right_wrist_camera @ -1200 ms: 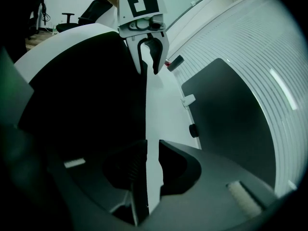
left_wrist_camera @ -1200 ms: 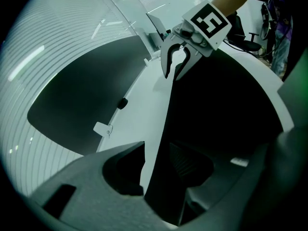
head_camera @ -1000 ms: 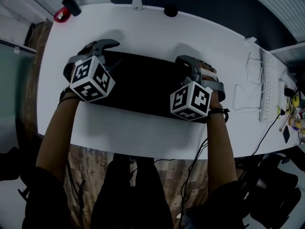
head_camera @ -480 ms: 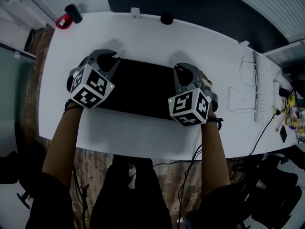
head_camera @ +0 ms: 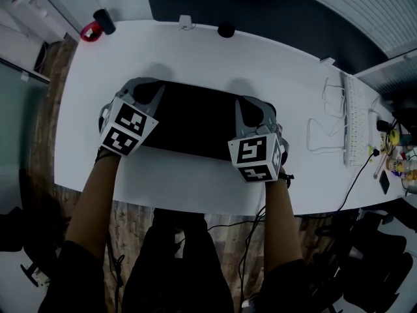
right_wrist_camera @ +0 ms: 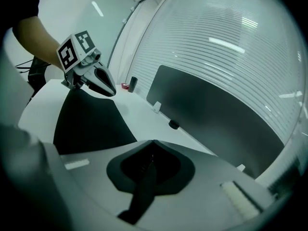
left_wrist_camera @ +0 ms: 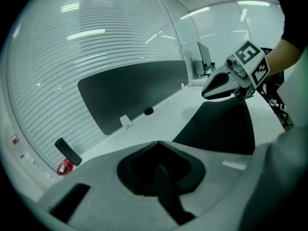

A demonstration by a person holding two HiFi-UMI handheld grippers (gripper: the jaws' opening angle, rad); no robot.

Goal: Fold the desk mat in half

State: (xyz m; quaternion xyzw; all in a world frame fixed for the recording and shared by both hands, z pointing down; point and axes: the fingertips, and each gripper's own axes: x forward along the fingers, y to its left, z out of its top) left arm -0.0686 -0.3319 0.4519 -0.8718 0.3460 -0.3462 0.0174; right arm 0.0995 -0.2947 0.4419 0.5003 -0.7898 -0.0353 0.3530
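A black desk mat (head_camera: 192,119) lies on the white table (head_camera: 195,51). My left gripper (head_camera: 144,91) is at the mat's near left corner and my right gripper (head_camera: 250,107) at its near right corner. Both sets of jaws have just been closing with the mat between them. In the left gripper view the left gripper (left_wrist_camera: 158,144) is shut on a thin black fold of mat (left_wrist_camera: 168,196). In the right gripper view the right gripper (right_wrist_camera: 152,144) pinches the mat's edge (right_wrist_camera: 142,191) the same way. The gripped edge is raised off the table.
A red and black object (head_camera: 94,26) stands at the far left corner. A white clip (head_camera: 186,22) and a small black puck (head_camera: 225,29) sit along the far edge, below a dark divider panel (head_camera: 273,12). A keyboard (head_camera: 357,126) and white cables (head_camera: 322,132) lie at the right.
Both grippers have rolled and lifted a little, drawing the mat's near edge up. The left jaws stood apart earlier and are now closed on the mat.
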